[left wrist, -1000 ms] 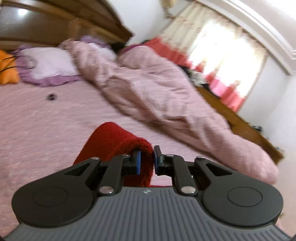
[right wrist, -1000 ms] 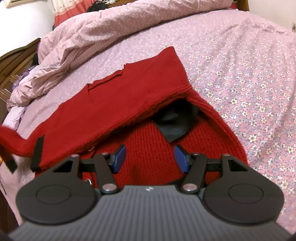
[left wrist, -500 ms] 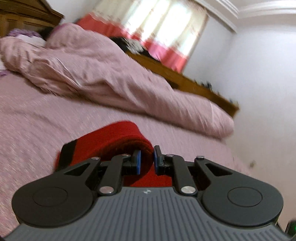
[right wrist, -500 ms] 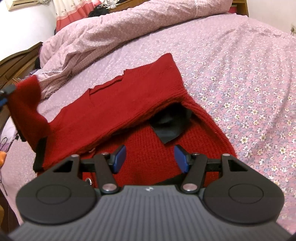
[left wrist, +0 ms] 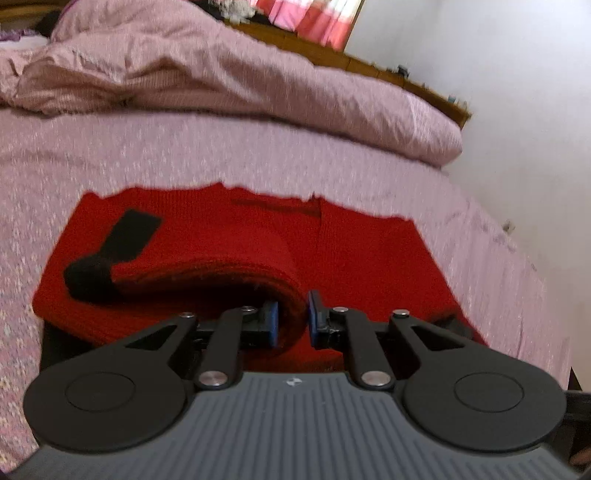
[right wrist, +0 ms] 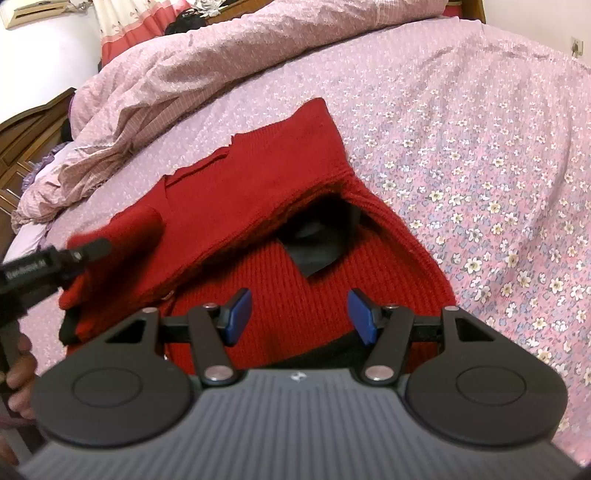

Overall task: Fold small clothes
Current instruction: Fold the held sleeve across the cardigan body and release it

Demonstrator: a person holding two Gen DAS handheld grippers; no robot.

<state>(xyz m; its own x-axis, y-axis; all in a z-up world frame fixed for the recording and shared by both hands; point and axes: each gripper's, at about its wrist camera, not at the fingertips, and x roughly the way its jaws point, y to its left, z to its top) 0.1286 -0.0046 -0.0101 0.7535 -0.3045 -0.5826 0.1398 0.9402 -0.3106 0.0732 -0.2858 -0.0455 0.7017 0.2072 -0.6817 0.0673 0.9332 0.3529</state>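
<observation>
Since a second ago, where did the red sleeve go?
The left gripper, still pinching the red sleeve, carried it from out at the side over the sweater's body. The right gripper stayed open and still above the sweater.

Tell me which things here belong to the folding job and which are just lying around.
Job:
red sweater
sleeve, pinched in the left gripper
right gripper, open above the sweater

Lying about:
rumpled quilt
flowered bedsheet
curtain
</observation>
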